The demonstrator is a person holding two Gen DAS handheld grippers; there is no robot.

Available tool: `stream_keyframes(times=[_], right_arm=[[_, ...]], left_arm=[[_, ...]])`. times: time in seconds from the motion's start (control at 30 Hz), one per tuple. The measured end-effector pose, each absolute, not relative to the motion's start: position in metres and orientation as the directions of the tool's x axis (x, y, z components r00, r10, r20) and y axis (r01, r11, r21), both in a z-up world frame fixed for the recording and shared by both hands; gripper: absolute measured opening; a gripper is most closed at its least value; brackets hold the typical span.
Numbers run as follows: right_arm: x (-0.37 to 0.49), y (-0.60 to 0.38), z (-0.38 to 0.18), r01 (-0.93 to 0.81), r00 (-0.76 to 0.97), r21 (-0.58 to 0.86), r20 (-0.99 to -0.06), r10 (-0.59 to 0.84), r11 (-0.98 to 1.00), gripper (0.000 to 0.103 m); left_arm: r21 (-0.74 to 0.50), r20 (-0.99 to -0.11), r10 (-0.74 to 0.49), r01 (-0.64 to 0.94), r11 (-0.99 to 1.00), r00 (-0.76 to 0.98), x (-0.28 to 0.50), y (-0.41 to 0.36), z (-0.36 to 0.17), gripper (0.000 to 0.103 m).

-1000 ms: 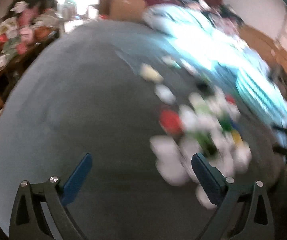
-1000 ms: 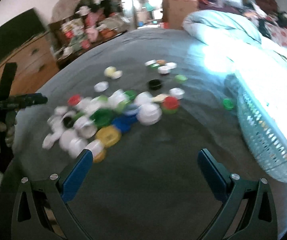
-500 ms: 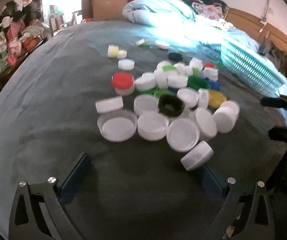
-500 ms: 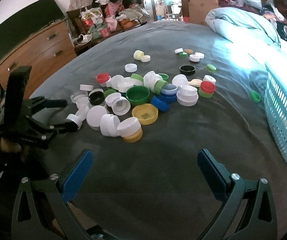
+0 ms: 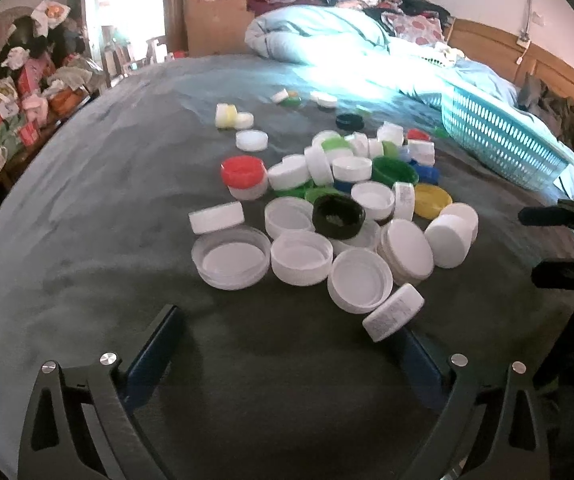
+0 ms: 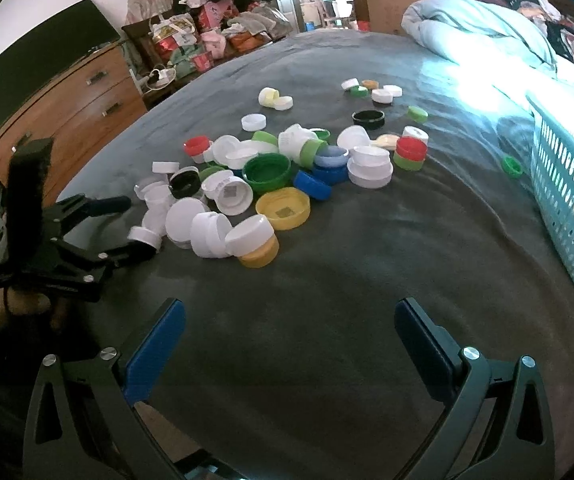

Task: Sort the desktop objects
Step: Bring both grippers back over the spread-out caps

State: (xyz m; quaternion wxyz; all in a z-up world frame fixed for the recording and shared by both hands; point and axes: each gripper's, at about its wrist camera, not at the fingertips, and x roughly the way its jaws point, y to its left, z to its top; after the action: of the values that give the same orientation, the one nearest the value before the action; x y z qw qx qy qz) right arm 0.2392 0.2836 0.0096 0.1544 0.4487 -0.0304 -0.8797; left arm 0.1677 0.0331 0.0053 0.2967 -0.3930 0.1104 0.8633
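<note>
A heap of caps (image 5: 339,200) lies mid-frame on the grey bed (image 5: 87,184), white ones nearest, with the basket (image 5: 495,140) at the right edge. The left tongs (image 5: 287,344) are spread wide and empty, their right finger touching or just beside a tilted white cap (image 5: 393,317); the right tongs (image 6: 289,332) gape wide, empty, short of the heap. The caps overlap on soft bedding, so a pinch may likely nudge neighbours or let one slip.
</note>
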Motion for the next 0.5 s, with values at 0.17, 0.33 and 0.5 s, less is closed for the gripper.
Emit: stream_keyframes(times=[0.17,0.33,0.5], right_arm=[[0.238,0.281,0.004,0.246,-0.535,0.198,-0.788,-0.303,-0.949,0.102],[0.237,0.281,0.011,0.251,-0.566,0.170,-0.773,-0.287,-0.953,0.102],[0.209,0.299,0.022,0.222,-0.590,0.157,-0.764,-0.261,-0.962,0.067]], left_arm=[[-0.128,-0.726,0.517,-0.650,-0.749,-0.453,0.171,0.033,0.010,0.102],[-0.150,-0.734,0.550,-0.694,-0.704,-0.399,0.175,0.049,0.007,0.093],[-0.166,-0.724,0.566,-0.696,-0.698,-0.394,0.175,0.054,0.006,0.047]])
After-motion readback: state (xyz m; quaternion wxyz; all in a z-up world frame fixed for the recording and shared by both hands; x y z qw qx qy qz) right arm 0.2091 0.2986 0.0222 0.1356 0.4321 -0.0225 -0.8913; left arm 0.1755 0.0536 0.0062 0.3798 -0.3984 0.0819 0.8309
